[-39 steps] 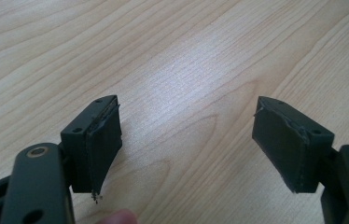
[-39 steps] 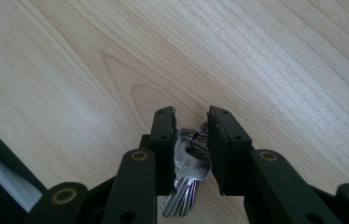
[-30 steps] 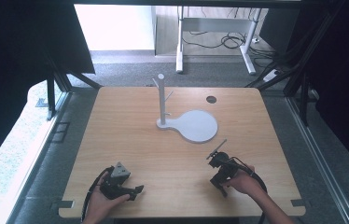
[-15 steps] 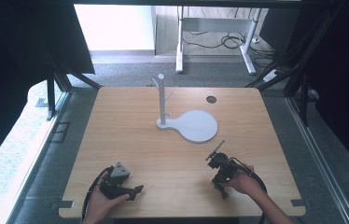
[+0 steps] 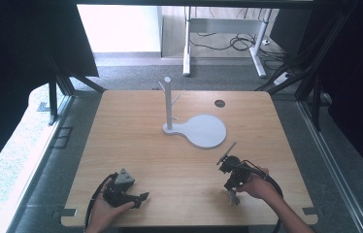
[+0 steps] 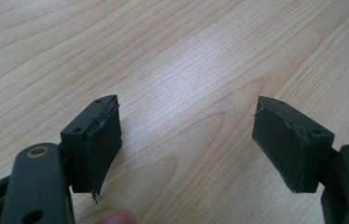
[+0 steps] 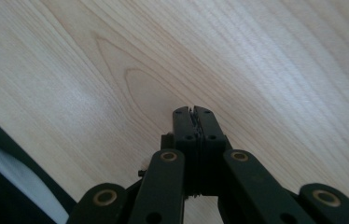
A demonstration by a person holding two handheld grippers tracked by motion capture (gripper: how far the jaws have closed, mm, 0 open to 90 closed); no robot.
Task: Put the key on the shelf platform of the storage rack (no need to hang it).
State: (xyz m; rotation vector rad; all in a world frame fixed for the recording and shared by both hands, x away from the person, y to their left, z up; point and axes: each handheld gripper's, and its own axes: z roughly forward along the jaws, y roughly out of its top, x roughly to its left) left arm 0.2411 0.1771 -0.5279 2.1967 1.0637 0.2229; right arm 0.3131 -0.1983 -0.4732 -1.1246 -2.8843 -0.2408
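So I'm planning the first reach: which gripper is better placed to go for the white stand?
Probably the right gripper: it sits nearer the white stand. But its jaws are shut, while the left gripper is open and farther off.

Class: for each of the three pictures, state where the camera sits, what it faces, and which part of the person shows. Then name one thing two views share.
High view: above the person's side, facing forward and down on the wooden table with a white stand; both hands show.
Left gripper view: rides the left gripper, jaws apart over wood; a fingertip shows.
Right gripper view: rides the right gripper, jaws together, near the table edge.
Shared: the wood tabletop.
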